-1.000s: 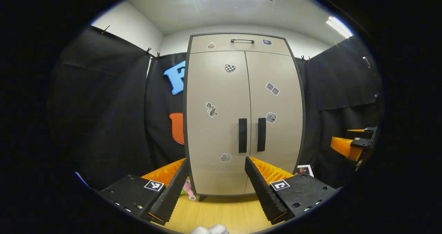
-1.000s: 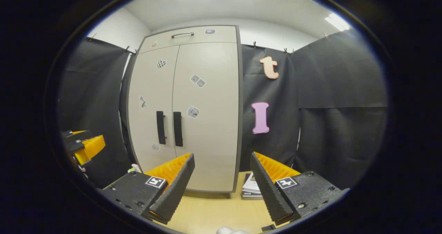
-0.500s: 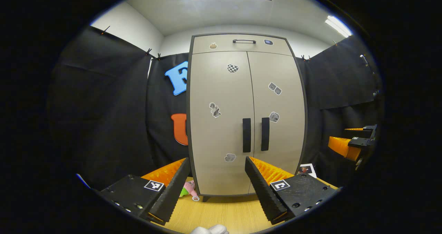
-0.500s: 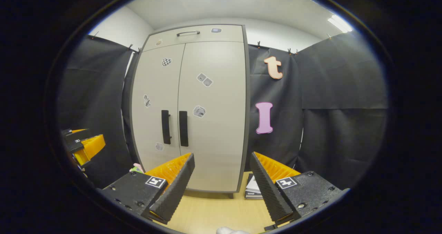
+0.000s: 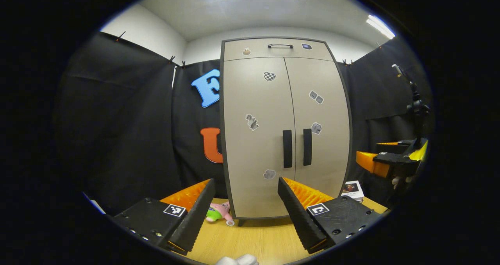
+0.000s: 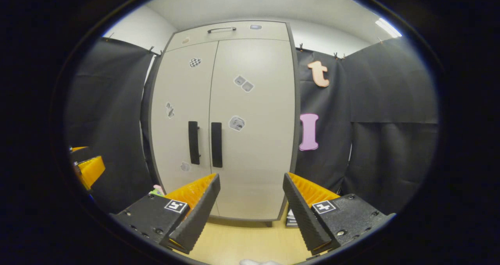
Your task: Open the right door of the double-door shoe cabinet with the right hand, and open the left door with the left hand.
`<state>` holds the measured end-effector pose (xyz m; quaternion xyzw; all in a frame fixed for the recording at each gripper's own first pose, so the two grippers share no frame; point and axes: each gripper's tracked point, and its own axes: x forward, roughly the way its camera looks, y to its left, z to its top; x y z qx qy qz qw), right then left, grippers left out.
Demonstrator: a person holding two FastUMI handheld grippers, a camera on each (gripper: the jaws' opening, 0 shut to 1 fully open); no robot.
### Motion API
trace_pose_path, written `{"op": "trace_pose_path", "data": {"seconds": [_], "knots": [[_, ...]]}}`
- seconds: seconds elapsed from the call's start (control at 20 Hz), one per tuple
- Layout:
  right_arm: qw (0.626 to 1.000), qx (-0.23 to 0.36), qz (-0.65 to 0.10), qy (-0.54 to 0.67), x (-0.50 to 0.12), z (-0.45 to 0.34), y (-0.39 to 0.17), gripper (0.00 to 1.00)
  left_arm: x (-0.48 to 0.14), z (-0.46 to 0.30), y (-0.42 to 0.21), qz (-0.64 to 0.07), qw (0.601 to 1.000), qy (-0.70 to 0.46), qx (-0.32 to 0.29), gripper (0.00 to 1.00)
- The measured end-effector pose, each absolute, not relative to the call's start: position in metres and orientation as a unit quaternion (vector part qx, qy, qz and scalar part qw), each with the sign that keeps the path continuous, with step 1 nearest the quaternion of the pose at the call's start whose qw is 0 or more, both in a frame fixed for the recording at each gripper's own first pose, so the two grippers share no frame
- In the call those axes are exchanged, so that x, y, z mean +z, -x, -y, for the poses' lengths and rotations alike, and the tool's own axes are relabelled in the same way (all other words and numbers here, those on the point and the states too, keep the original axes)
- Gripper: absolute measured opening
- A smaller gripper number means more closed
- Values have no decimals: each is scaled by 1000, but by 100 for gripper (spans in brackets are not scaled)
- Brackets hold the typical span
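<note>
Both grippers were spread wide with nothing between their fingers. From the left gripper view, the left gripper [image 5: 242, 206] hung over the wooden floor [image 5: 258, 239], short of the shoe cabinet [image 5: 285, 128]. A small pink and green toy [image 5: 218, 212] lay by the cabinet's left foot. Its left door [image 5: 258, 136] and right door [image 5: 322, 124] were closed, the two dark handles [image 5: 297, 147] side by side at the centre seam. Farther right, the right gripper [image 6: 250, 206] faced the right door, clear of it.
</note>
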<state>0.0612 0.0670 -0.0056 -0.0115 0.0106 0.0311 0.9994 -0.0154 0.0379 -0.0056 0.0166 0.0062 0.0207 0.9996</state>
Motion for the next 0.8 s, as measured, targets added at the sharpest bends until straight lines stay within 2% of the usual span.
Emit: {"op": "trace_pose_path", "data": {"seconds": [0.4, 0.65, 0.8], "knots": [[998, 54, -17, 12, -4, -123, -145, 100, -11, -78, 38, -19, 997, -25, 69, 96], [998, 55, -26, 18, -6, -147, -195, 94, -15, -99, 44, -26, 994, -38, 98, 97], [998, 52, -32, 20, -5, -155, -221, 95, -18, -106, 44, -34, 993, -35, 108, 97]]}}
